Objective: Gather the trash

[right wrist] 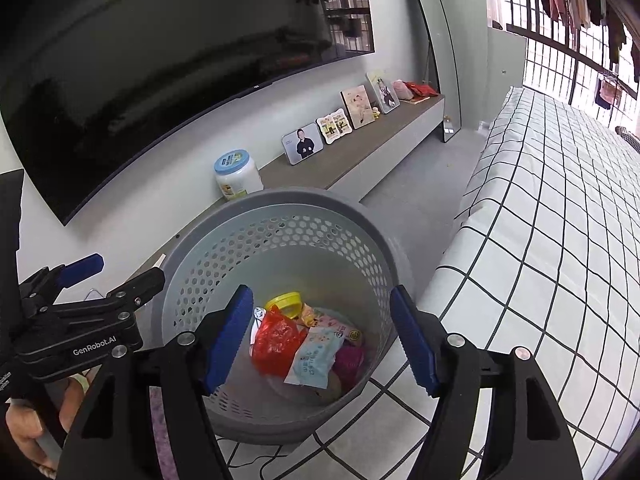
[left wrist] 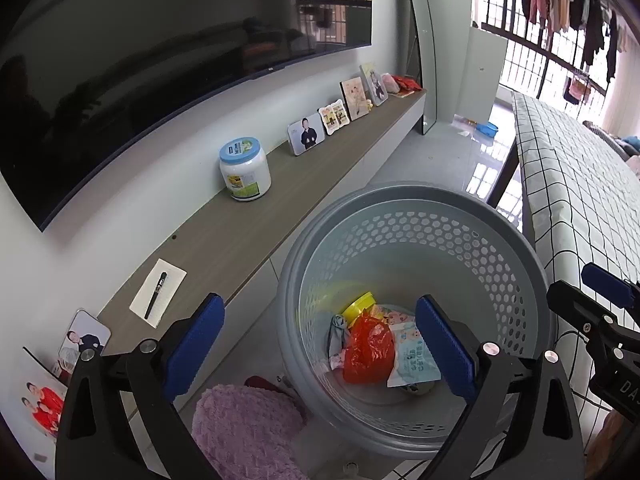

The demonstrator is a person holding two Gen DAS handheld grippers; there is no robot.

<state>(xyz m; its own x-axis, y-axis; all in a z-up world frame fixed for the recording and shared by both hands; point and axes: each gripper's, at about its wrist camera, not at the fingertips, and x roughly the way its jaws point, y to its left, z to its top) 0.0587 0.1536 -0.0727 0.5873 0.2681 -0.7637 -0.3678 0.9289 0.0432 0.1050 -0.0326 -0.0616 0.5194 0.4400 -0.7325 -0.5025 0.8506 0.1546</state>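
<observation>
Both tools are held wide apart and empty above the grey basket (left wrist: 416,216): the left tool (left wrist: 320,344) and the right tool (right wrist: 322,338). Behind it, a long wood-topped surface (left wrist: 256,216) is seen running along the wall beneath a large dark television (left wrist: 140,60), and a checked bed (right wrist: 552,240) is seen to the right. Trash is gathered at the basket's bottom: a red bag (left wrist: 368,348), a pale blue packet (right wrist: 316,356) and a yellow lid (left wrist: 358,304). On the surface are set a white tub (left wrist: 245,170), framed photos (left wrist: 306,133) and a pen (left wrist: 156,294) on paper. Items beneath the bag cannot be made out.
</observation>
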